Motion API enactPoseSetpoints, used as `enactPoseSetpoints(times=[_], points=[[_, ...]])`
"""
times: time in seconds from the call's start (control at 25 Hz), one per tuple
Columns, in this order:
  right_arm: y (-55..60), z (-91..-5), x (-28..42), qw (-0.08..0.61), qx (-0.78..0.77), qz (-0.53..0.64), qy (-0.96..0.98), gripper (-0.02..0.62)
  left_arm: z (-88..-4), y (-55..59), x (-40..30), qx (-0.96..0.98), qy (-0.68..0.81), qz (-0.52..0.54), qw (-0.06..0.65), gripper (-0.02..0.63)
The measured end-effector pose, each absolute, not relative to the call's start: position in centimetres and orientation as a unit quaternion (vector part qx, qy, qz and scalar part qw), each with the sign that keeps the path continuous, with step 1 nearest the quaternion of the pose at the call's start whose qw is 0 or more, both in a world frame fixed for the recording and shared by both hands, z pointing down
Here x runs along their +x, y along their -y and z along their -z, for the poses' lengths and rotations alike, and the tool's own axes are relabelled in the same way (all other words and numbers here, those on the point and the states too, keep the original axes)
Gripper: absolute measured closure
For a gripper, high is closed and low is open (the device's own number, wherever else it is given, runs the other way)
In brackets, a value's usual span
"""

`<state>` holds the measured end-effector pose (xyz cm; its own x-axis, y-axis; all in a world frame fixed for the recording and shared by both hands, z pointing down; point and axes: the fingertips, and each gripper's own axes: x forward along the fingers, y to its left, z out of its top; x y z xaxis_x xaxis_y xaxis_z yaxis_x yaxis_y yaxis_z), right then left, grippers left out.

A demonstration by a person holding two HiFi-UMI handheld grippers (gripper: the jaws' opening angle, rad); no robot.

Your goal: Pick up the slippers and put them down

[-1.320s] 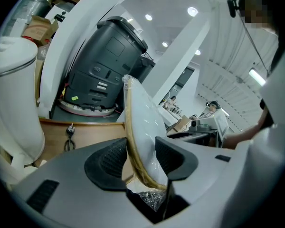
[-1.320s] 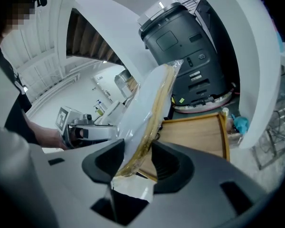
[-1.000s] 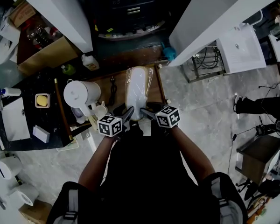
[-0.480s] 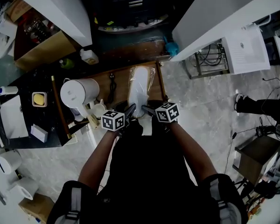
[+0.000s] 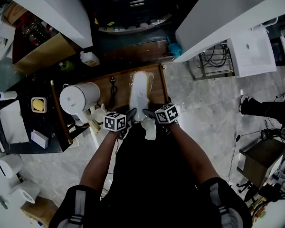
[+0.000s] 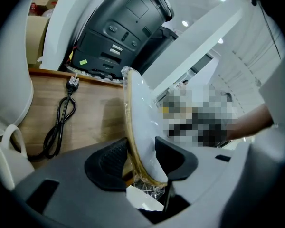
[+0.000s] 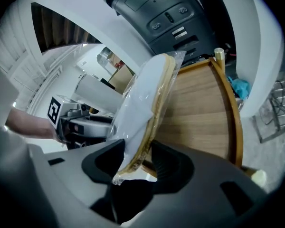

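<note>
A pair of white slippers with tan soles, wrapped in clear plastic [image 5: 139,95], hangs over the wooden table [image 5: 122,83]. Both grippers hold its near end. My left gripper [image 5: 129,118] is shut on the pack's left edge; in the left gripper view the slippers [image 6: 140,122] stand on edge between the pads [image 6: 109,161]. My right gripper [image 5: 148,114] is shut on the right edge, where the slippers [image 7: 145,110] rise from between its pads [image 7: 168,165]. The pack's far end points away from me over the wood.
A white kettle [image 5: 79,98] stands at the table's left, with a black power cord [image 5: 113,91] lying beside the slippers. The table has a raised wooden rim [image 7: 228,103]. A dark machine [image 6: 123,23] sits beyond it. White panels [image 5: 228,13] flank both sides.
Both grippers have come down together with the slipper pack, which now sits lower and closer over the wooden table. The grip on the pack is unchanged.
</note>
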<state>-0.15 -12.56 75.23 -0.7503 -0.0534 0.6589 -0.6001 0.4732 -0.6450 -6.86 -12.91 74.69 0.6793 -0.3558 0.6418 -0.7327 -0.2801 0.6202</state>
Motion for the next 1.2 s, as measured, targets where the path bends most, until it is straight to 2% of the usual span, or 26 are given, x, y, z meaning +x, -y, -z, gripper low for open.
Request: enactPoseSetpoints(times=[0.76,1.2], points=[[12.4,-79.1,-0.5,0.347,0.202,-0.49,0.774,0.41,-79.1,12.4,-7.3,0.741,0.337,-0.23,0.533,0.417],[12.6,-80.3,-0.1,0.39,0.23,-0.471,0.757,0.411,-80.5,12.3,-7.3,0.702,0.366,-0.216,0.571,0.417]])
